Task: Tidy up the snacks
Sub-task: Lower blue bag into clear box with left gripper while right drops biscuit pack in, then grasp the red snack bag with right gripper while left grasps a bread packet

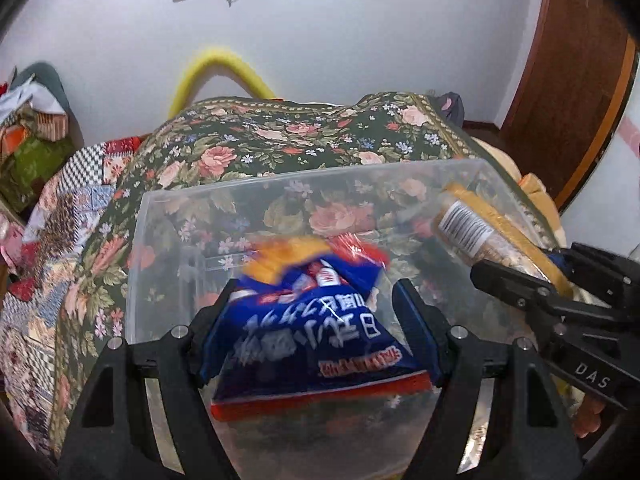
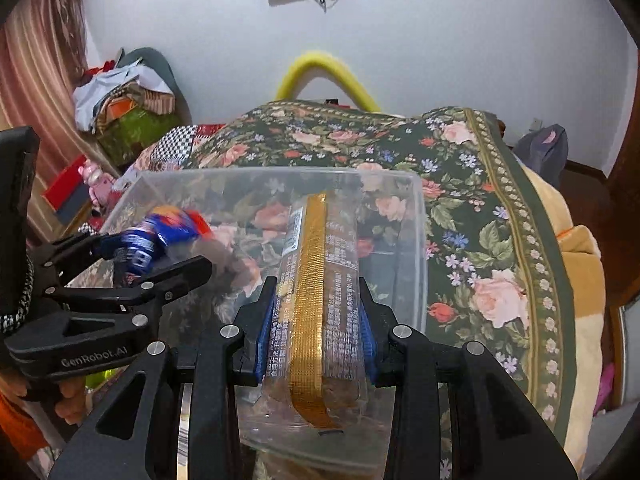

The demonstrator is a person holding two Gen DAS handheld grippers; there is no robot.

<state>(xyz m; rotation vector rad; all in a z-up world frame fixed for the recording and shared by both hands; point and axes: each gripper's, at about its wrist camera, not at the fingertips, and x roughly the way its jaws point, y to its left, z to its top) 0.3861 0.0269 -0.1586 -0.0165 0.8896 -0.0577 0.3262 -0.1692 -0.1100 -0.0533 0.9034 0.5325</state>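
Blue snack bag [image 1: 316,332] between left claw [image 1: 316,300] fingers

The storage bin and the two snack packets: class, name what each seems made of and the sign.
Storage bin: clear rigid plastic; the floral cloth shows through. Blue packet: likely glossy printed film, crinkled. Gold-striped packet: probably clear film with metallic band.

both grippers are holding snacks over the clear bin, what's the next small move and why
Probably lower both and open. The left gripper is shut on the blue and red snack bag, and the right gripper is shut on the clear cracker sleeve with a gold strip. Both sit over the clear plastic bin, whose visible floor looks empty, so releasing should drop them inside.
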